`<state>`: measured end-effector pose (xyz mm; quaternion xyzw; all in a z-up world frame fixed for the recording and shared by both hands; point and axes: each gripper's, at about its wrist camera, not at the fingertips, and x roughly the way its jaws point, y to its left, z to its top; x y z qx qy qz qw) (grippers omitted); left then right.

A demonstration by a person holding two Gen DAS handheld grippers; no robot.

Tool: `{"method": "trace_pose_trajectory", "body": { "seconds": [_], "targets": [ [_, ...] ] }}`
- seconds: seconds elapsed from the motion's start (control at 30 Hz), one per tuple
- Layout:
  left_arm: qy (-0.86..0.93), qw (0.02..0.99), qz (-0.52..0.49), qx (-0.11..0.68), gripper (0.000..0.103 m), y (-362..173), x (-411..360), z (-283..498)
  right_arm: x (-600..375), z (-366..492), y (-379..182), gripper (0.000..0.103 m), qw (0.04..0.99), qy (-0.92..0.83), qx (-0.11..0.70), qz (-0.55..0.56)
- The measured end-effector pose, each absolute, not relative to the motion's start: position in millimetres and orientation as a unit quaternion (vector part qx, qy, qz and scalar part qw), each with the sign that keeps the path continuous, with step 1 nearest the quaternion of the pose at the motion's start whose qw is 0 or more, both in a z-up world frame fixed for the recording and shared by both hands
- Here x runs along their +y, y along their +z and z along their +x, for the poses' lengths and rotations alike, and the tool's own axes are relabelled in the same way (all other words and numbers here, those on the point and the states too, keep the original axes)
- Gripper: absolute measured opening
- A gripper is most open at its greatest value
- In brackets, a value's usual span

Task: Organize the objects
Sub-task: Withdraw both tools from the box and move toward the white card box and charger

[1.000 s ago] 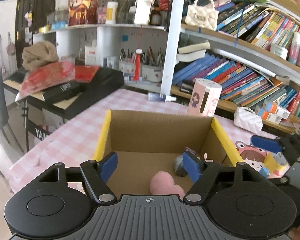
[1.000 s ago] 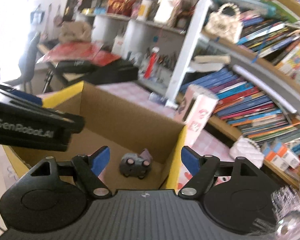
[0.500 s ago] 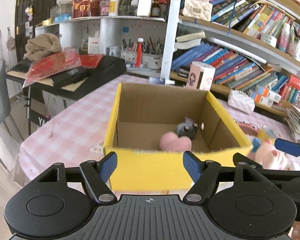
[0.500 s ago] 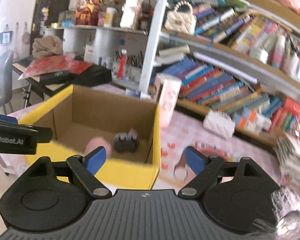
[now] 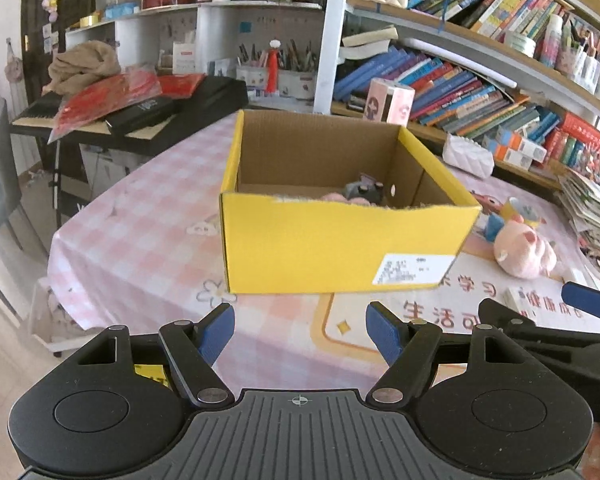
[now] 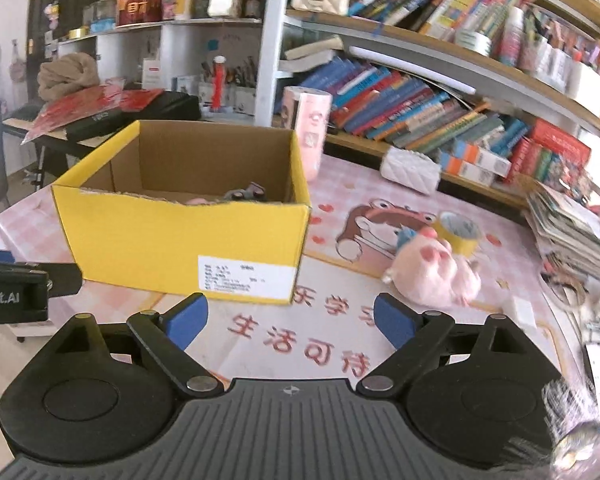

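A: Where does the open yellow cardboard box (image 5: 340,248) stand?

B: On the table (image 5: 140,216), which wears a pink-and-white checked cloth. It sits on the far side of both grippers, its white label on the near wall. Inside, by the far right corner, lie a small grey toy car (image 5: 363,191) and a pink plush heart (image 5: 336,197), mostly hidden by the near wall.

A: And the left hand-held gripper (image 5: 300,330)?

B: Its blue pads stand moderately apart over the cloth, nothing between them, short of the box.

A: The right hand-held gripper (image 6: 291,318)?

B: Its jaws are opening, already wide, and empty. They hang above the printed mat with red characters, to the right of the box's near corner.

A: What still lies outside the box?

B: A pink plush pig (image 6: 434,276) lies on the mat to the right of the box, just beyond the right pad. A roll of yellow tape (image 6: 458,232) stands touching the pig's far side. Farther right rests a stack of papers (image 6: 572,232), and a white quilted purse (image 6: 410,170) sits near the bookshelf (image 6: 440,92) at the far edge.
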<state>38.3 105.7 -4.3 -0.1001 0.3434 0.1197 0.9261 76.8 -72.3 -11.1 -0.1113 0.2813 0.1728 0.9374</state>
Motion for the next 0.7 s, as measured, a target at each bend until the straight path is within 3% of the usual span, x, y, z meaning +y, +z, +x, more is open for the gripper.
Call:
{"method": "trace_pose_trajectory", "body": {
  "seconds": [0.7],
  "targets": [
    [0.079,0.925,-0.083,0.363,0.074,-11,83,12,-102,40,-17,0.091,0.942,0.121,0.302,-0.085]
  ]
}}
